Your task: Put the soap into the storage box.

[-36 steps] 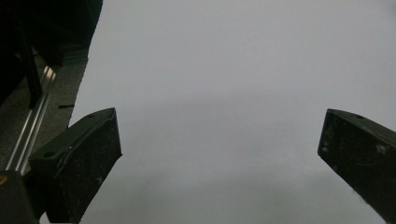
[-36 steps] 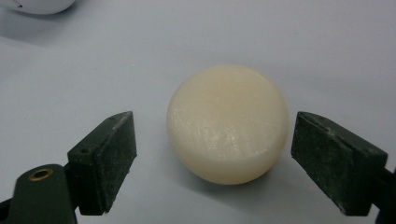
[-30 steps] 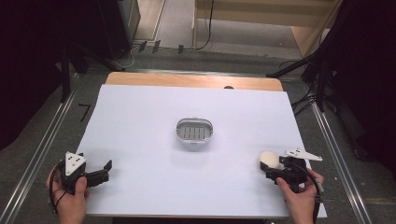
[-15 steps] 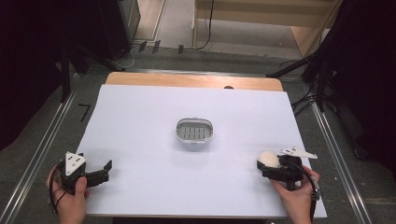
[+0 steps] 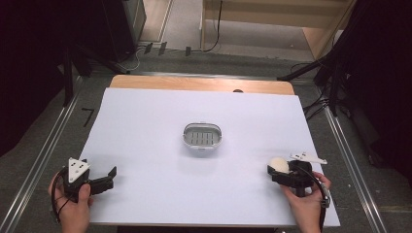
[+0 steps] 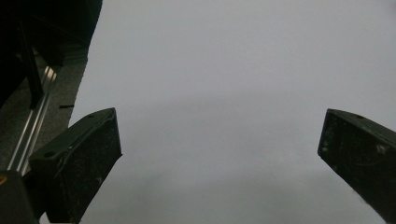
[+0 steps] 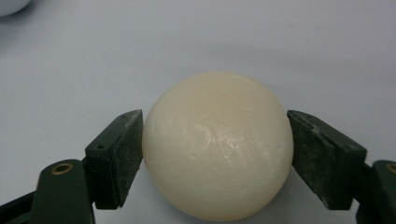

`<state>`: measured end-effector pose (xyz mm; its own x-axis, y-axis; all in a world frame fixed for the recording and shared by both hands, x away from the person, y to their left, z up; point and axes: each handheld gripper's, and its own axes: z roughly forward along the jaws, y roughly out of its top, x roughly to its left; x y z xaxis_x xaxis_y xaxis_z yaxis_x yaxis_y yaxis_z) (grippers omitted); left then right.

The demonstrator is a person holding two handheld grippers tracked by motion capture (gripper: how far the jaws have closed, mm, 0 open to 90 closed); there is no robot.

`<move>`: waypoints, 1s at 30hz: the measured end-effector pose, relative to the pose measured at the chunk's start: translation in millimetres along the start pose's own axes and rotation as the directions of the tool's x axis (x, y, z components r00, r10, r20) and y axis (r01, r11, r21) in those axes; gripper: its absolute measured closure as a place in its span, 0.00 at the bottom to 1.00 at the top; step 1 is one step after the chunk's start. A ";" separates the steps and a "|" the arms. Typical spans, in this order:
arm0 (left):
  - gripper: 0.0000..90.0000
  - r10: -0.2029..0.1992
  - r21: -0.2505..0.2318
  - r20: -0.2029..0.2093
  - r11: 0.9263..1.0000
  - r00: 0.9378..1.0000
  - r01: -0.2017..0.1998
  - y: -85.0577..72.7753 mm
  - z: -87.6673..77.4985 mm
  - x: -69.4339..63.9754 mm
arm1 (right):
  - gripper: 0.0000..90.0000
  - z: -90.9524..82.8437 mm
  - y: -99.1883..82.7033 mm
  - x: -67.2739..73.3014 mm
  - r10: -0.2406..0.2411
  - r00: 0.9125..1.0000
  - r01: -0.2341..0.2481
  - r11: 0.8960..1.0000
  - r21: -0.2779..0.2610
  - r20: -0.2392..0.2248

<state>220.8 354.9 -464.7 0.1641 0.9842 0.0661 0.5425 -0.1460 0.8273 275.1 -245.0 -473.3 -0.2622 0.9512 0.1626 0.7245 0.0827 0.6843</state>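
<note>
Soap bar [image 7: 218, 144], rounded and cream-white, sits on the white-covered bench [image 5: 160, 131] at its near right corner, now bracketed by the right claw [image 5: 278, 170]. That claw's jaws have just been closing, and in the right gripper view both black pads meet the bar's flanks, one on each side, so the grasp looks made or very nearly made. Compared with a second ago, the claw has drawn in snug around the bar, which lies in the same spot. By this reading the pick-up is secured and a lift can follow, likely toward the small metal dish [image 5: 202, 137] at mid-bench, well apart from the bar. Its surface is smooth and faintly glossy, with fine scratch marks on top; it may prove slippery. At the near left corner, the left claw [image 5: 108, 175] gapes wide over bare bench, holding nothing.
</note>
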 end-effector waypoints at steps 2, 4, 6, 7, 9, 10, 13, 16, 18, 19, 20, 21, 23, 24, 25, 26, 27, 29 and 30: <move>0.00 0.000 0.000 0.000 1.000 1.000 0.000 0.0 0.0 0.0 | 0.25 1.4 0.0 0.8 -0.004 1.000 0.004 1.000 0.002 0.008; 0.00 0.000 0.001 0.001 1.000 1.000 0.000 0.0 0.0 0.0 | 0.25 2.1 0.2 1.3 0.000 1.000 0.000 1.000 0.005 0.013; 0.00 0.001 0.002 0.001 1.000 1.000 -0.001 0.1 0.0 0.0 | 0.25 3.1 0.1 2.1 -0.004 1.000 0.004 1.000 0.010 0.016; 0.00 0.001 0.001 0.002 1.000 1.000 -0.001 0.0 0.1 0.0 | 0.25 3.7 0.2 2.5 -0.011 1.000 0.011 1.000 0.010 0.022; 0.00 0.000 0.000 0.003 1.000 1.000 0.000 0.0 0.1 0.0 | 0.26 5.0 0.2 3.5 -0.020 0.999 0.019 1.000 0.013 0.035; 0.00 0.000 0.001 0.002 1.000 1.000 0.000 0.0 0.0 0.0 | 0.27 5.2 0.2 3.8 -0.020 0.999 0.019 1.000 0.013 0.035; 0.00 0.001 0.002 0.001 1.000 1.000 -0.001 0.1 0.1 -0.1 | 0.27 5.4 0.4 4.2 -0.020 0.999 0.020 1.000 0.012 0.034; 0.00 0.001 0.002 0.002 1.000 1.000 -0.001 0.1 0.1 -0.1 | 0.28 5.4 0.4 5.7 -0.026 0.999 0.026 1.000 0.011 0.031; 0.00 0.001 0.001 0.001 1.000 1.000 -0.001 0.0 0.0 0.0 | 0.28 5.5 0.4 6.9 -0.024 0.999 0.024 1.000 0.011 0.038; 0.00 0.001 0.001 0.001 1.000 1.000 -0.001 0.0 0.0 0.0 | 0.28 5.5 0.4 6.9 -0.024 0.999 0.024 1.000 0.011 0.038; 0.00 0.000 0.002 0.002 1.000 1.000 0.000 0.0 -0.1 0.1 | 0.28 5.3 0.5 7.4 -0.026 0.999 0.025 1.000 0.013 0.042; 0.00 -0.001 -0.001 0.002 1.000 1.000 0.001 0.0 0.0 0.1 | 0.28 5.2 0.6 8.1 -0.027 0.999 0.027 1.000 0.015 0.046; 0.00 -0.001 0.000 0.003 1.000 1.000 0.001 0.0 -0.1 0.4 | 0.28 4.5 2.0 8.1 -0.010 1.000 0.010 1.000 0.023 0.025; 0.00 -0.002 0.001 0.001 1.000 1.000 0.002 0.0 0.0 0.3 | 0.28 3.9 2.7 8.2 -0.008 1.000 0.008 1.000 0.019 0.014; 0.00 -0.001 0.003 0.000 1.000 1.000 0.001 0.1 0.0 0.0 | 0.28 3.4 3.3 9.2 -0.008 1.000 0.008 1.000 0.020 0.012; 0.00 0.001 -0.001 0.000 1.000 1.000 -0.001 -0.1 0.2 -0.1 | 0.28 3.0 4.5 11.1 -0.016 1.000 0.016 1.000 0.020 0.018; 0.00 0.000 -0.002 -0.002 1.000 1.000 0.000 -0.2 0.1 -0.3 | 0.28 2.4 5.6 12.9 -0.024 1.000 0.023 1.000 0.020 0.021; 0.00 0.000 -0.002 -0.002 1.000 1.000 0.000 -0.1 0.1 -0.2 | 0.28 1.9 6.8 14.2 -0.028 0.999 0.028 0.999 0.015 0.016; 0.00 0.000 0.000 -0.003 1.000 1.000 0.000 -0.1 0.1 -0.2 | 0.28 1.2 8.1 15.6 -0.029 1.000 0.029 0.999 0.014 0.013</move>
<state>220.8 354.7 -464.8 0.1620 0.9845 0.0676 0.5426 -0.1461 0.8272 277.6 -229.1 -466.1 -0.2750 0.9521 0.1338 0.7256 0.1142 0.6786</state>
